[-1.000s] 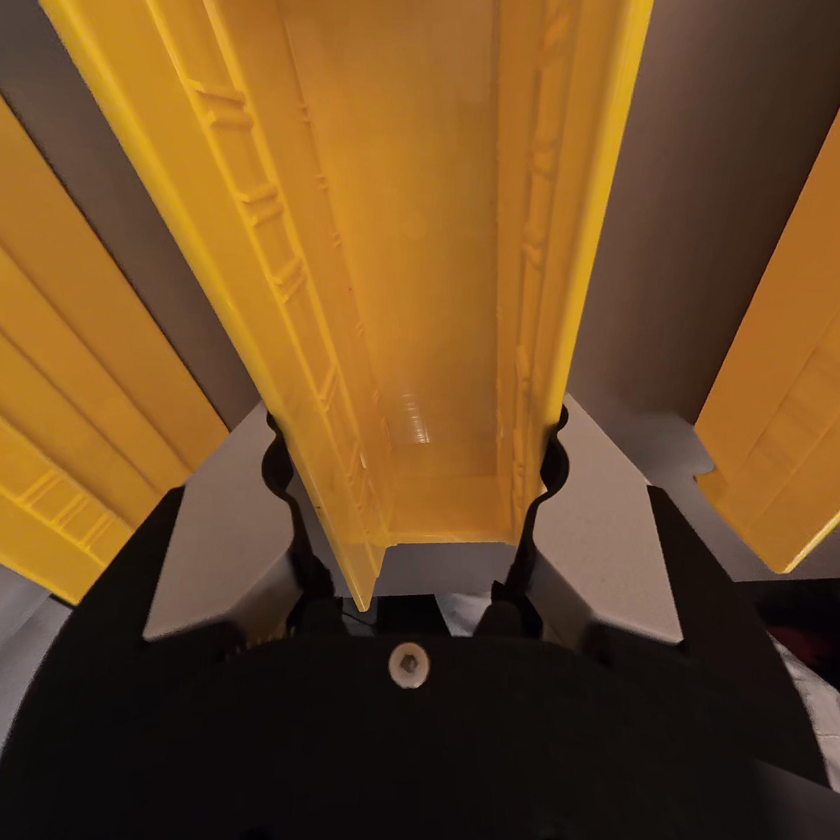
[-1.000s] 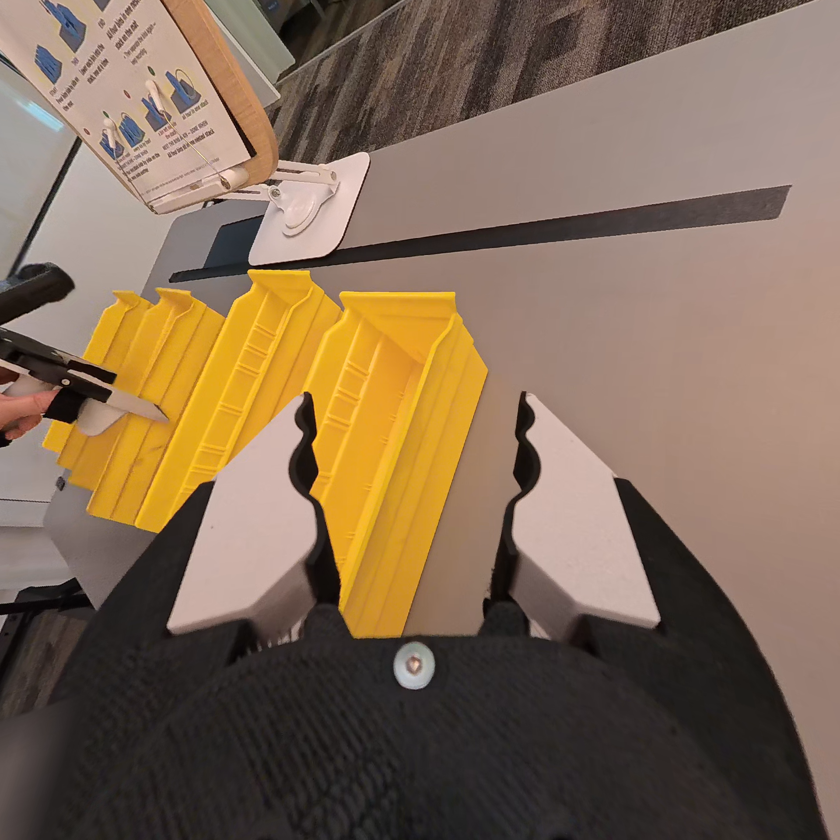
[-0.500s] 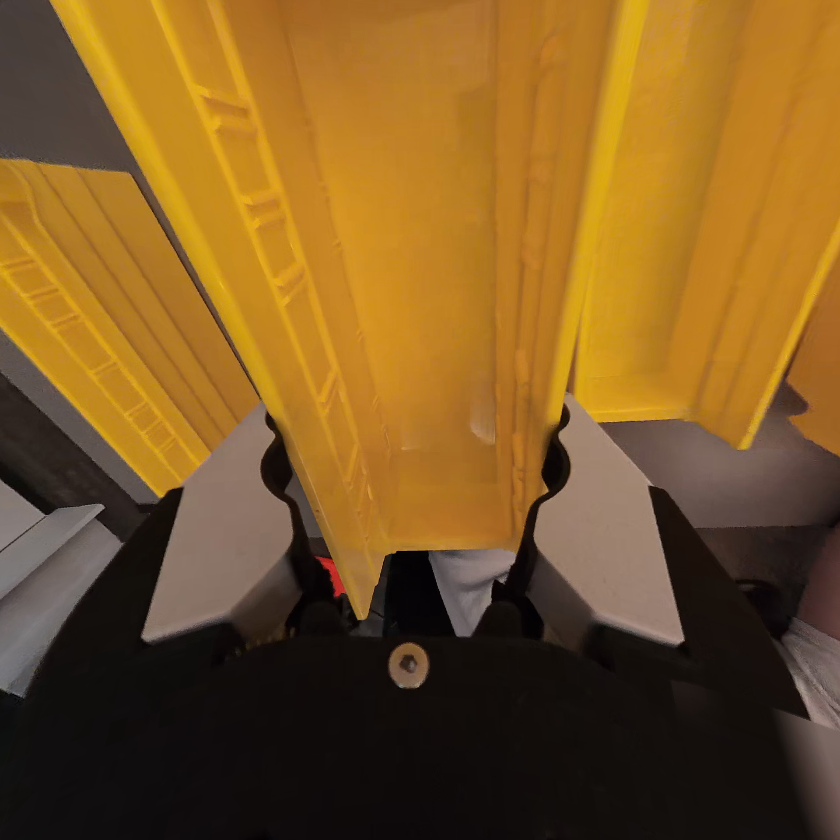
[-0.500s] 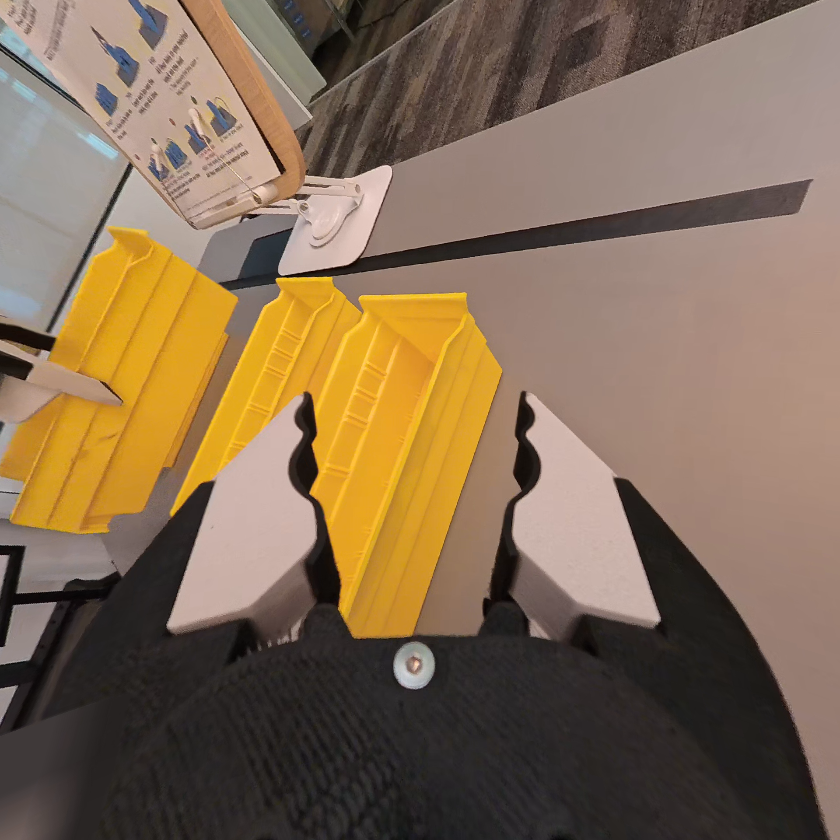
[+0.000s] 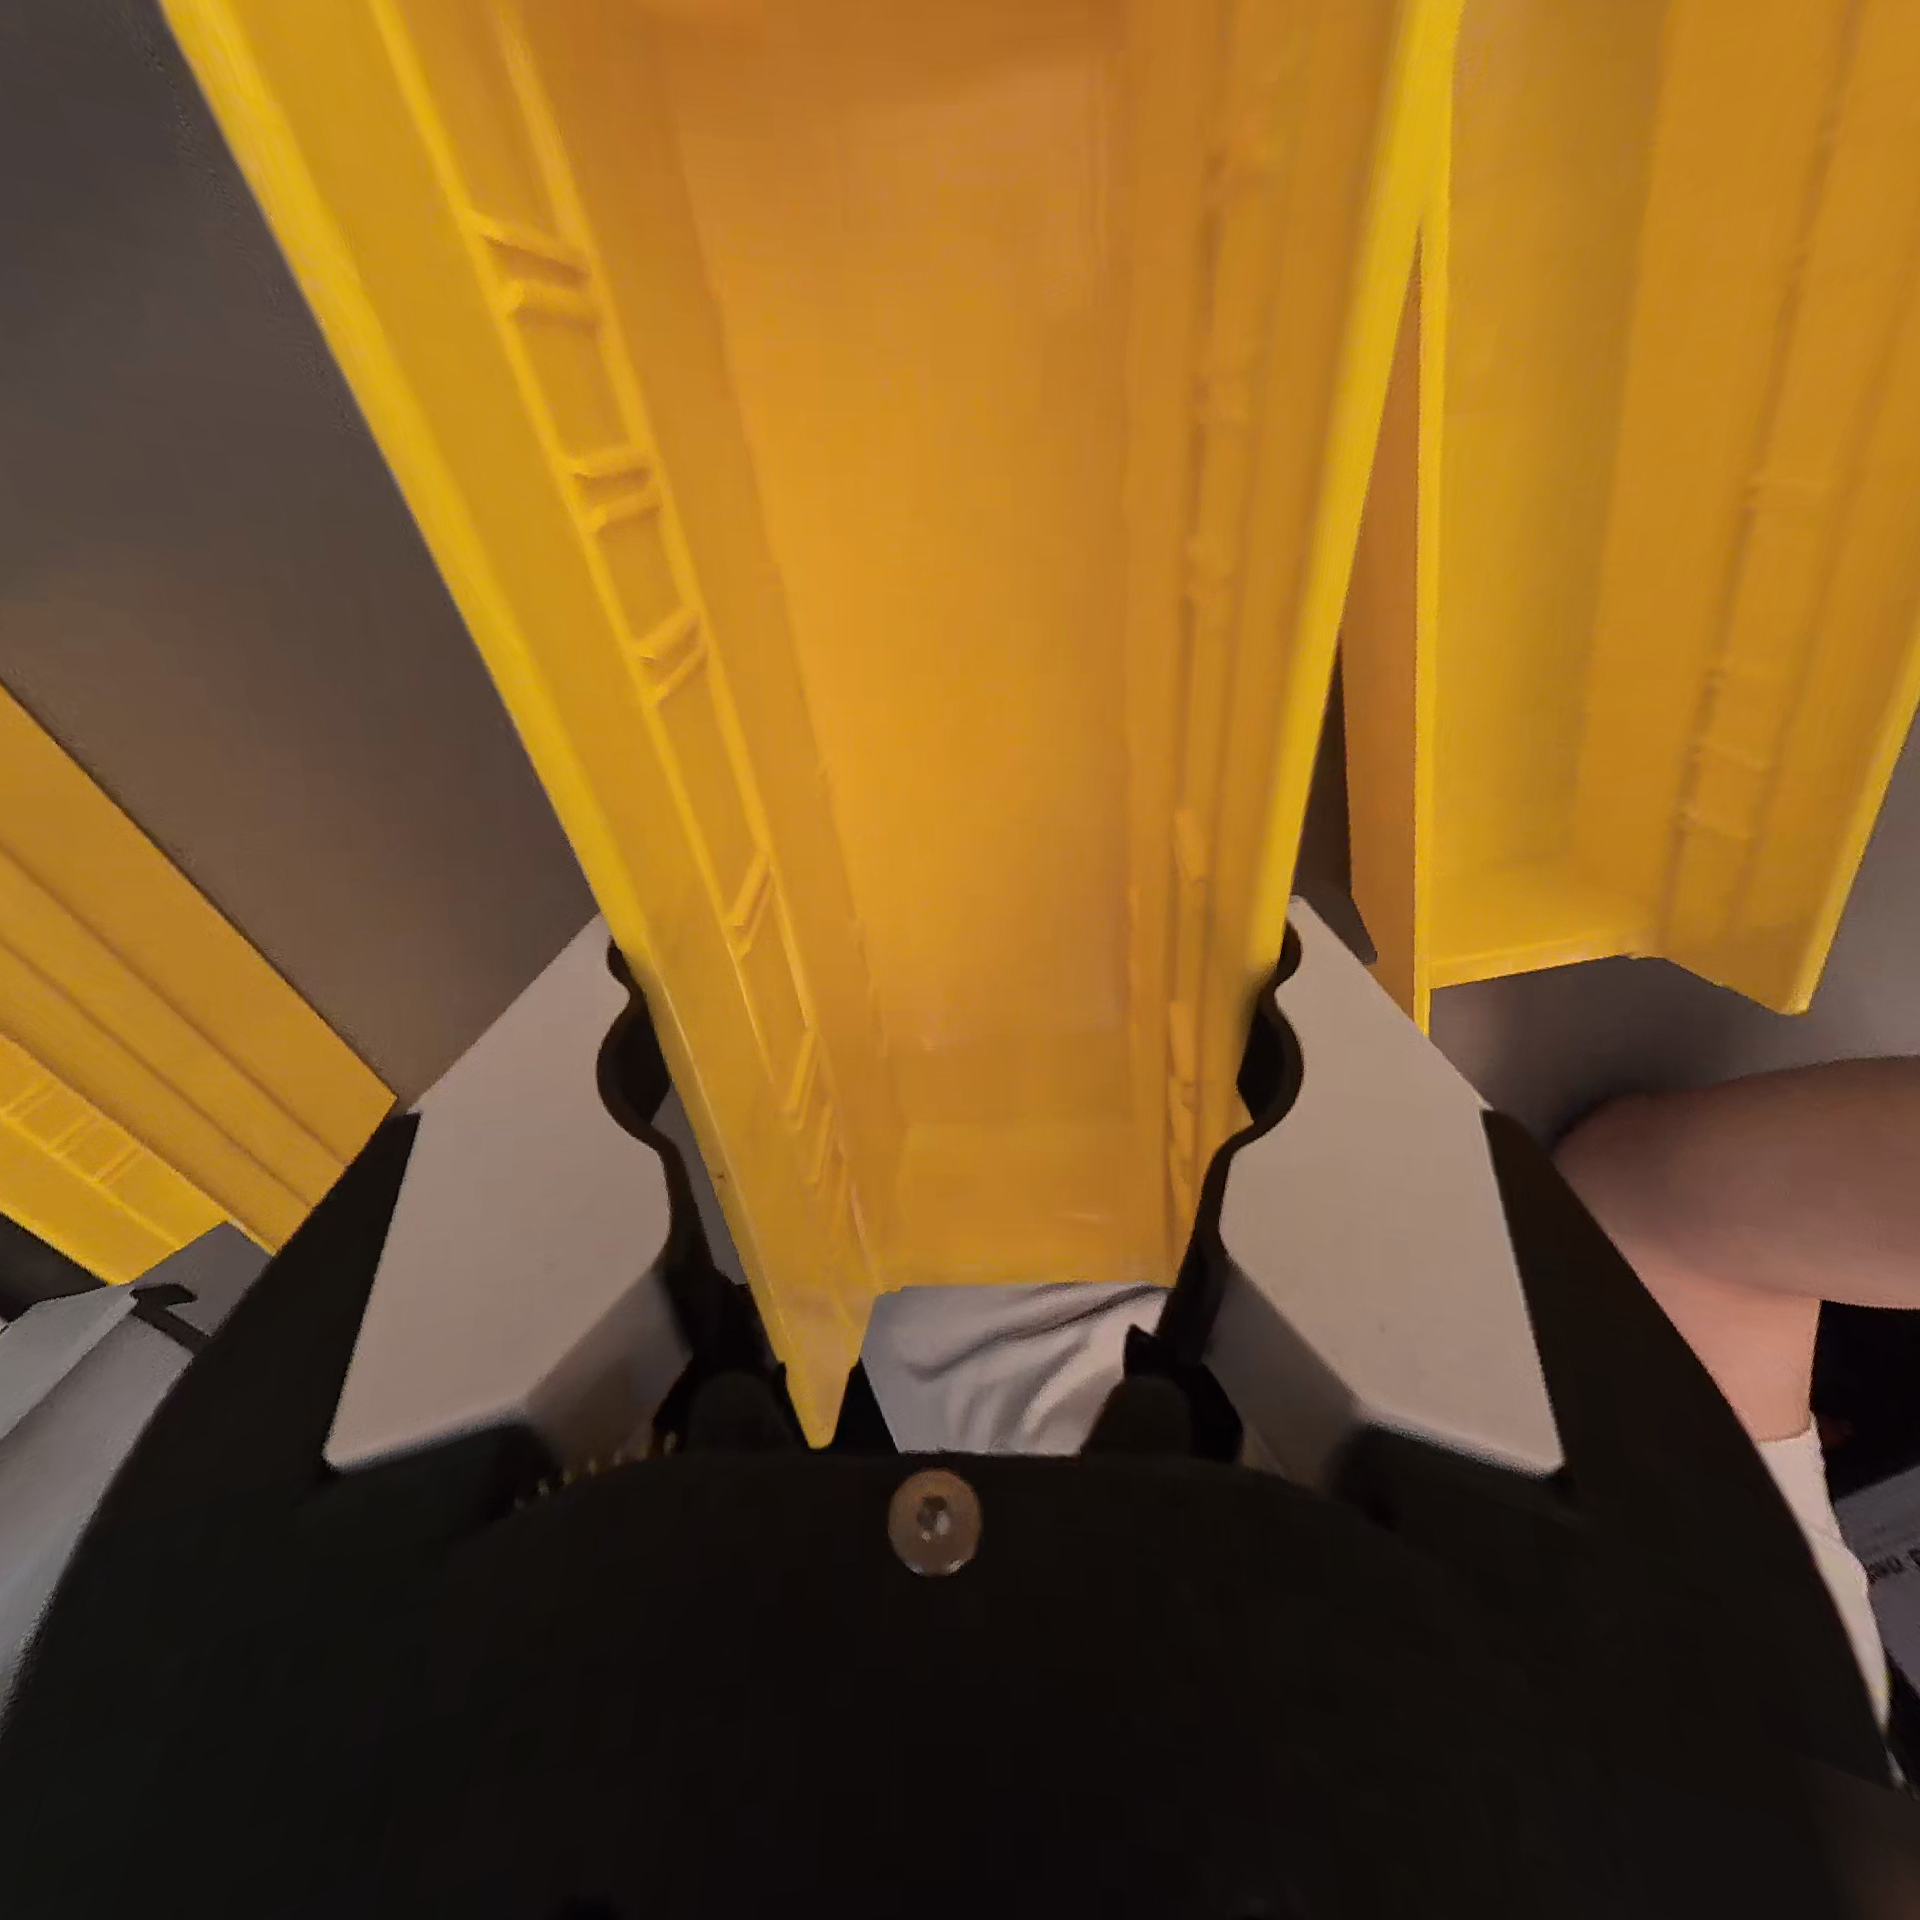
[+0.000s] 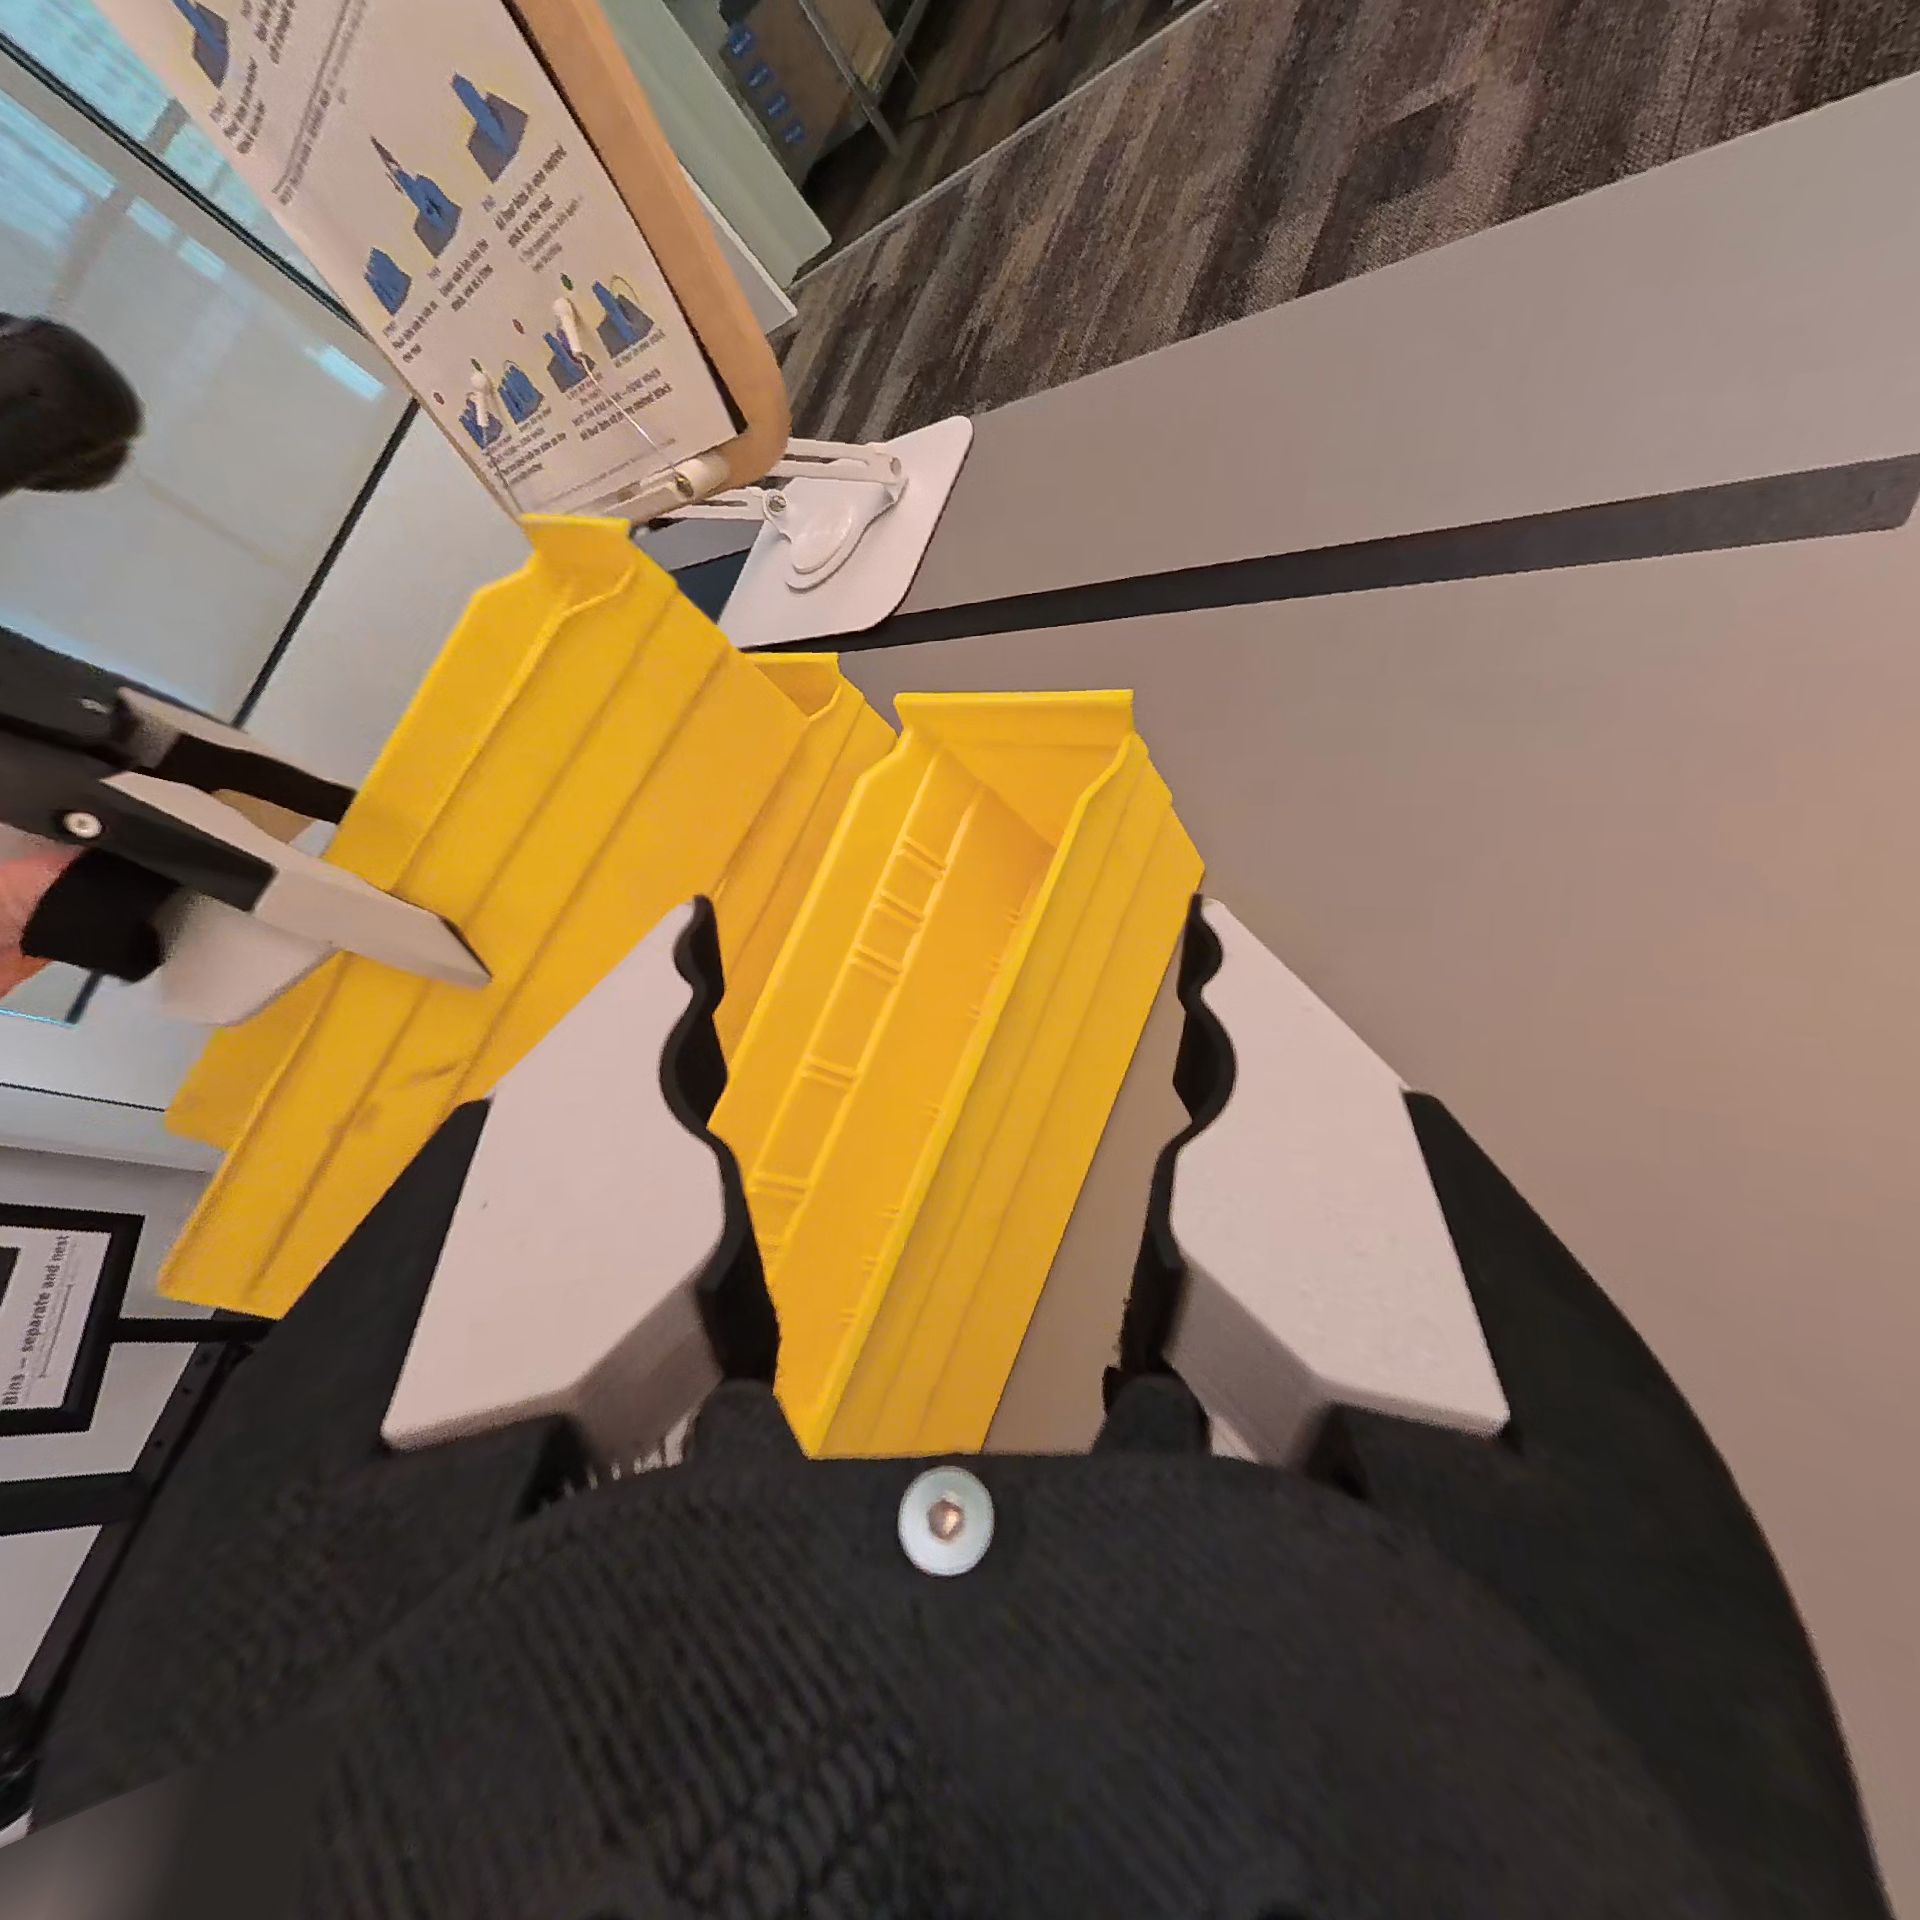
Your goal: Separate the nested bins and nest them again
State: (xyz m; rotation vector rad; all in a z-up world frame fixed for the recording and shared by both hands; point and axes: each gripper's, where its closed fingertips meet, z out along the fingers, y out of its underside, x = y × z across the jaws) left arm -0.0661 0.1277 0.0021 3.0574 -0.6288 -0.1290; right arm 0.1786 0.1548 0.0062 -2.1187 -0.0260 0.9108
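- While the left gripper (image 5: pixel 951 1039) is clamping a yellow bin (image 5: pixel 977 582) across its side walls, that bin is hanging above the grey table (image 6: pixel 1558 831).
- The right gripper (image 6: pixel 945 1049) is standing released over a second bin (image 6: pixel 935 1039) on the table.
- A third bin (image 6: pixel 821 707) is lying at 11 o'clock of the second.

Left gripper (image 5: pixel 951 1023) and right gripper (image 6: pixel 945 997): black bodies, pale grey wavy-edged fingers, silver centre screw; possibly white sleeve (image 5: pixel 997 1361).
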